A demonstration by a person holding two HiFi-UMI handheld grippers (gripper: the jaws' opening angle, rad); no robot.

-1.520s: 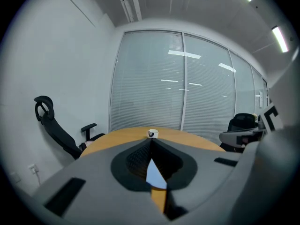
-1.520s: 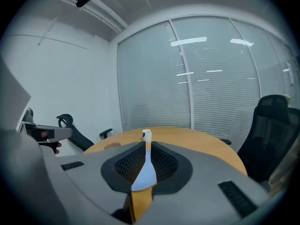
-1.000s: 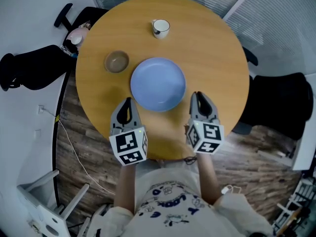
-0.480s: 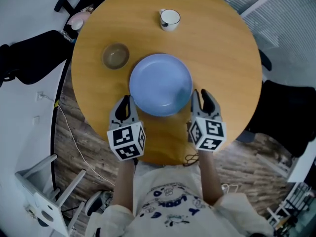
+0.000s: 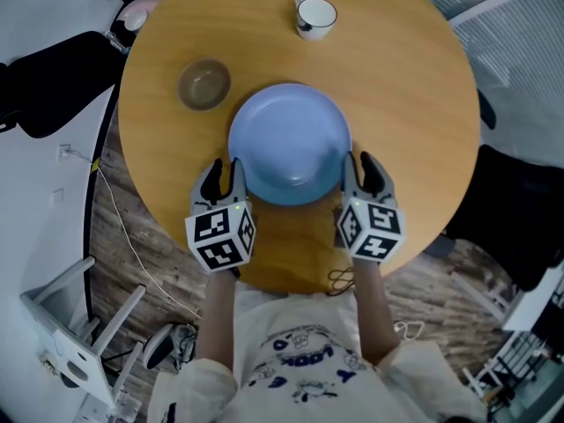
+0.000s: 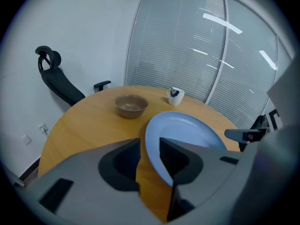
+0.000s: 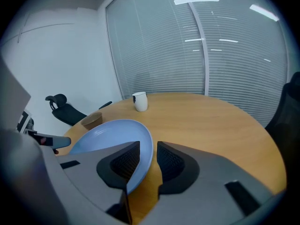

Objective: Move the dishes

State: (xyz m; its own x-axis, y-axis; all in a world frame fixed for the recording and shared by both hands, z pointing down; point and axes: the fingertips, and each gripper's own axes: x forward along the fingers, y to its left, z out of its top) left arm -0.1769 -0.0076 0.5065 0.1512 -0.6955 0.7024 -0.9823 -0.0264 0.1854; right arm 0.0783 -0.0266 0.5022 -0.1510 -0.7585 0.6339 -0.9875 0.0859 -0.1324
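Observation:
A large light-blue plate (image 5: 291, 139) lies near the front of the round wooden table (image 5: 405, 86). My left gripper (image 5: 222, 167) is at the plate's front-left rim, open, with the rim between its jaws. In the left gripper view the plate (image 6: 187, 130) edge runs into the gap of the left gripper (image 6: 150, 142). My right gripper (image 5: 366, 161) is at the front-right rim, open, jaws either side of the edge. The right gripper view shows the plate (image 7: 108, 132) rim inside the narrow gap of the right gripper (image 7: 148, 146). A brown bowl (image 5: 204, 84) and a white cup (image 5: 315, 16) stand farther back.
Black office chairs stand at the table's left (image 5: 53, 77) and right (image 5: 520, 210). A pink object (image 5: 141, 11) lies on a seat at the far left. A white stand (image 5: 70, 342) and a cable are on the wood floor at lower left. Window blinds (image 6: 187, 46) lie beyond the table.
Both grippers have moved forward to the plate's front rim, one on each side, so the rim now sits between their jaws. The head camera has come closer over the table.

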